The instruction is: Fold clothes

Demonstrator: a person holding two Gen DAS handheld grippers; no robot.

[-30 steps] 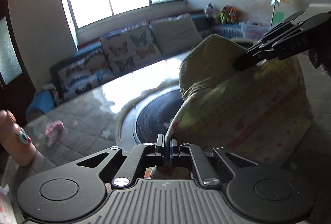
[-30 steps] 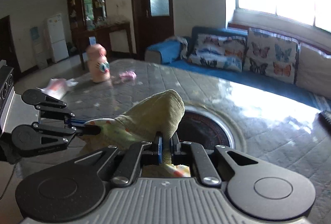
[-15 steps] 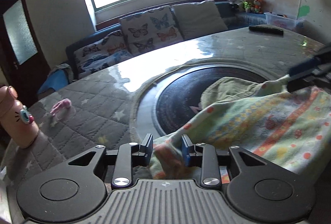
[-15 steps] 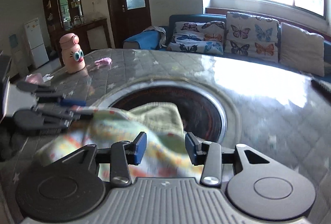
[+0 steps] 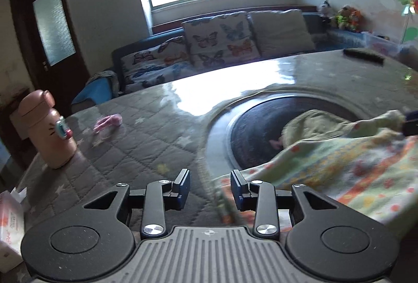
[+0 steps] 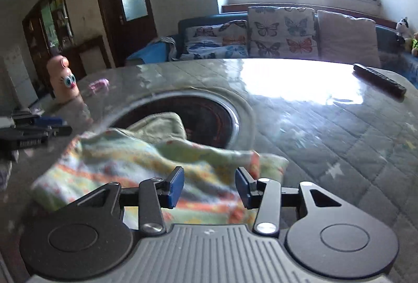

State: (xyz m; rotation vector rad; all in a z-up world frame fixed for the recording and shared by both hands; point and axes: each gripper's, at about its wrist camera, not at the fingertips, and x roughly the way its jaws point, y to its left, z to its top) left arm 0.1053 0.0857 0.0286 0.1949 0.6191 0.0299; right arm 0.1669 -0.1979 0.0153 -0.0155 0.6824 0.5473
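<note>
left gripper [image 5: 210, 188]: jaws released, garment edge just at its right finger | right gripper [image 6: 209, 187]: jaws released above the cloth | patterned baby garment [image 6: 146, 168]: lying flat on quilted table [image 6: 339, 141], overlapping dark round inset [image 6: 209, 115] at 12 o'clock | pink cartoon bottle [image 5: 48, 130]: 10 o'clock, far | remote control [image 6: 378, 79]: 2 o'clock, far

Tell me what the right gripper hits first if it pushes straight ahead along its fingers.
Probably the patterned pastel cloth garment: it lies directly between and just beyond the open right gripper. Past it sits the dark round inset of the grey quilted table. Depth is uncertain through the fisheye.
</note>
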